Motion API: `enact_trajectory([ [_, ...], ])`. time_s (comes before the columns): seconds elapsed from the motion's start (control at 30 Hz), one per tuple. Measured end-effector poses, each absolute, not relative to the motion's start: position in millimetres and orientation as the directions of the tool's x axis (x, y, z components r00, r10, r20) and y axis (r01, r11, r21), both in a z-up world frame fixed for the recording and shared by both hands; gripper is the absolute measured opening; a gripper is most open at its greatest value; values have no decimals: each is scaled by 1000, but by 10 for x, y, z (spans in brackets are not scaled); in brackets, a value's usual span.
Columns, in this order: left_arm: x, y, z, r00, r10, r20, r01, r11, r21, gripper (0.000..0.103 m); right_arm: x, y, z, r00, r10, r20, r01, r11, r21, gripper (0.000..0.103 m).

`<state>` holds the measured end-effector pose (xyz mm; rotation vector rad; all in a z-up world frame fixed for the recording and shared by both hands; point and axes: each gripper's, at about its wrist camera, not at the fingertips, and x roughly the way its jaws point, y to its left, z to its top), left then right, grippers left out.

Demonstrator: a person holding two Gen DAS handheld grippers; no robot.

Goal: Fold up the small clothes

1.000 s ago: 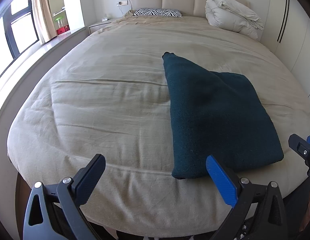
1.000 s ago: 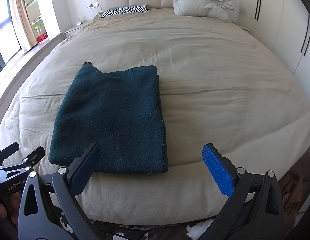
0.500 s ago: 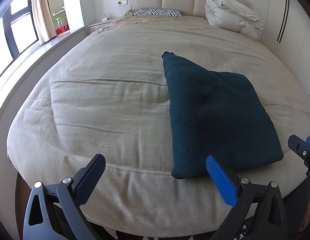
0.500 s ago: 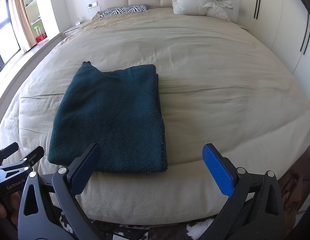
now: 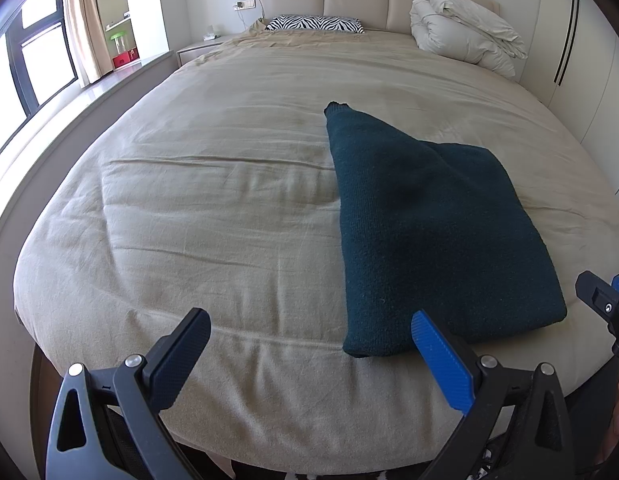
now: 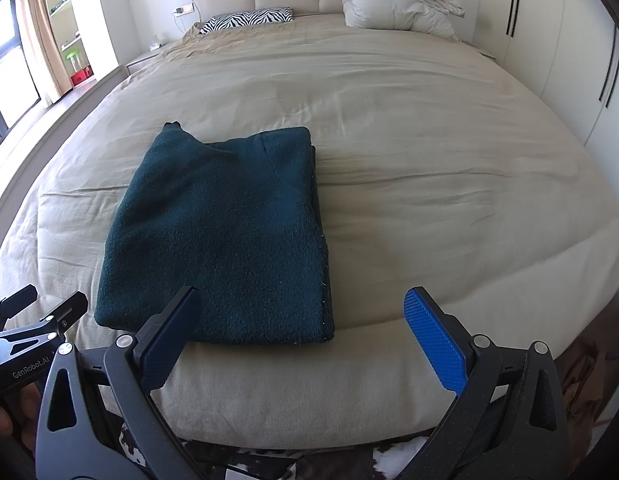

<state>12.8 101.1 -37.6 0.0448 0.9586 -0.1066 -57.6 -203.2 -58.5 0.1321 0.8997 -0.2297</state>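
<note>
On the foot end of the bed (image 6: 429,128), a dark teal sweater (image 6: 225,240) lies folded into a rough rectangle, flat on the beige cover and close to the near edge of the mattress. One narrower part of it reaches toward the headboard at its far left corner.

From the right wrist view, the sweater sits ahead and to the left of the right hand-held gripper (image 6: 301,332); the near hem lies just beyond the black left finger, which overlaps it in the picture, though contact cannot be told. The blue finger stands over bare cover, apart from the cloth. Its jaws are spread wide and hold nothing.

From the left wrist view, the sweater (image 5: 429,224) lies ahead and to the right of the left hand-held gripper (image 5: 309,344). The blue finger overlaps the near corner of the cloth in the picture; the black one is over bare cover. These jaws are likewise wide apart and empty.

At the head of the bed lie a zebra-striped pillow (image 6: 249,19) and a bundled white duvet (image 6: 393,0).
</note>
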Motion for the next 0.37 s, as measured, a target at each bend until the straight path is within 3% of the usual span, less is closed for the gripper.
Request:
enact_trajectory([
  [0.37, 113, 1027, -370, 579, -66, -813, 104, 995, -6, 103, -582, -2032, -596, 596, -143, -790, 257, 966, 18, 103],
])
